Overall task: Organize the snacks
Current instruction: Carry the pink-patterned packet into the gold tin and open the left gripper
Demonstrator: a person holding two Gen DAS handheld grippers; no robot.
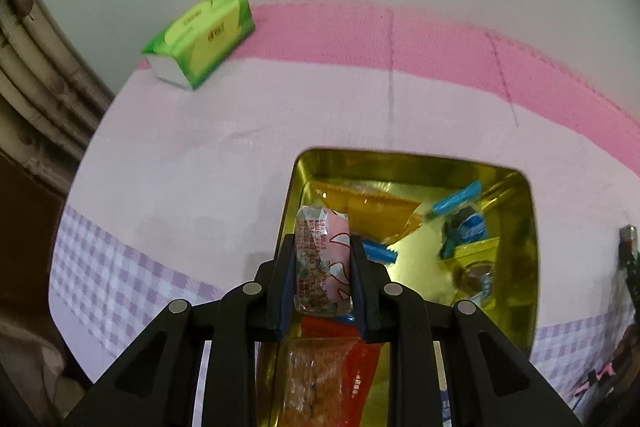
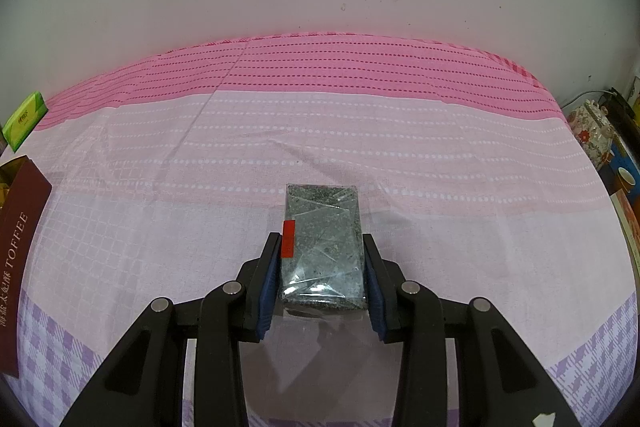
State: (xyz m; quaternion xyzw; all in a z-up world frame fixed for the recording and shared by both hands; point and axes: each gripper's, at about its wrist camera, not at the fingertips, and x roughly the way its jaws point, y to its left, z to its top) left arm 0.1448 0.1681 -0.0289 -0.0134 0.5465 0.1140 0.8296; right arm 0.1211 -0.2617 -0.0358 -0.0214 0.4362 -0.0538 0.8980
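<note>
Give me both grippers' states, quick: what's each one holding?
Left gripper: shut on a pink-and-white wrapped snack packet, above the gold tin.
Right gripper: shut on a clear-wrapped dark speckled snack bar.

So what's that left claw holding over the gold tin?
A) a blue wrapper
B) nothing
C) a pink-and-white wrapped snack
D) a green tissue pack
C: the left claw is shut on a pink-and-white snack above the open tin; the green tissue pack lies far off on the cloth.
</note>
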